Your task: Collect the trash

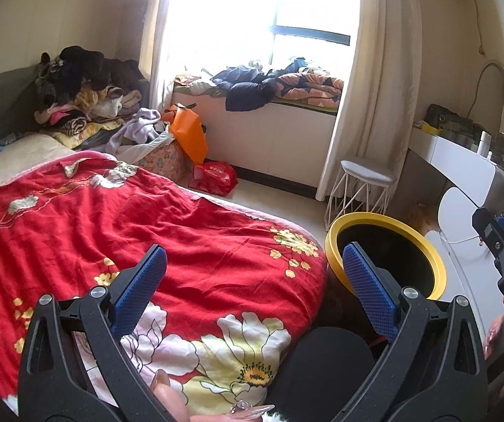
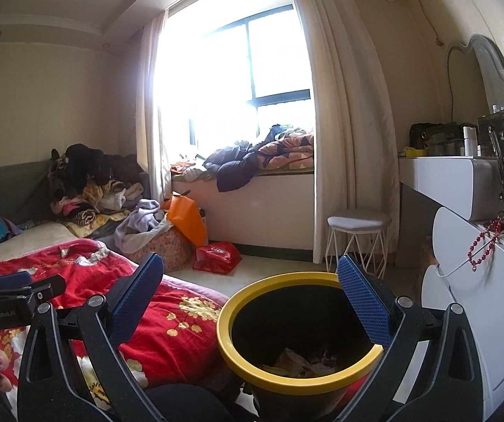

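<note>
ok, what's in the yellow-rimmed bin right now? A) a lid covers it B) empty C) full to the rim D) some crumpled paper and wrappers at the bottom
D: the right wrist view looks down into the yellow-rimmed bin and shows crumpled scraps lying at the bottom, well below the rim, with no lid on it; the right claw is open and holds nothing.

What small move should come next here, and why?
Probably swing the left gripper toward the crumpled scraps on the red quilt: both grippers are open and empty, and the yellow-rimmed bin already holds trash.
</note>
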A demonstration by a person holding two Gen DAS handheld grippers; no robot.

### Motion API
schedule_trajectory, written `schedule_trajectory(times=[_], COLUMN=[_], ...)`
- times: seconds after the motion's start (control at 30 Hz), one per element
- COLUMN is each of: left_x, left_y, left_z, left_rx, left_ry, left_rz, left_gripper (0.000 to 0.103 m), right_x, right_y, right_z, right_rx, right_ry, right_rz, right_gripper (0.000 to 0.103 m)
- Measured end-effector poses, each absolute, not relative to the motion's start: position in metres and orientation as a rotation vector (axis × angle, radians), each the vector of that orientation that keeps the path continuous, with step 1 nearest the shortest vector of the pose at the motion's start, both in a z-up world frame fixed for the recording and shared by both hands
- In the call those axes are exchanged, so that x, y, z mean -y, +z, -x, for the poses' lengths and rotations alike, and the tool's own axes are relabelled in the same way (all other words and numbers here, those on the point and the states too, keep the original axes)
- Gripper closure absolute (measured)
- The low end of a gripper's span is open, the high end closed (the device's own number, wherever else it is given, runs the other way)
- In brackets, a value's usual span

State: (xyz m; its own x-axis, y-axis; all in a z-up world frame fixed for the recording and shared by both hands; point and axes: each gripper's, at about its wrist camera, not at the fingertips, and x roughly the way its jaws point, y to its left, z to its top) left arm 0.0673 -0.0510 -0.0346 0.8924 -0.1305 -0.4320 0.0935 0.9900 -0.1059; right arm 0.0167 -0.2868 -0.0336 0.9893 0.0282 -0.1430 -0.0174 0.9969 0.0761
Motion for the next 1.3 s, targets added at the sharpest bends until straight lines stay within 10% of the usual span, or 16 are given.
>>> schedule_trajectory(times=[1.3], left_x=[0.0521], left_y=[-0.0315], left_z=[-0.0675], left_rx=[-0.453], left_ry=[-0.117], left_rz=[0.082], left_gripper=[0.011], right_x=[0.289], right_y=[-0.0357], right_z=[-0.0182], right_rx=[-0.141], right_ry=[0.015], right_rz=[-0.08], right_gripper=[0.006])
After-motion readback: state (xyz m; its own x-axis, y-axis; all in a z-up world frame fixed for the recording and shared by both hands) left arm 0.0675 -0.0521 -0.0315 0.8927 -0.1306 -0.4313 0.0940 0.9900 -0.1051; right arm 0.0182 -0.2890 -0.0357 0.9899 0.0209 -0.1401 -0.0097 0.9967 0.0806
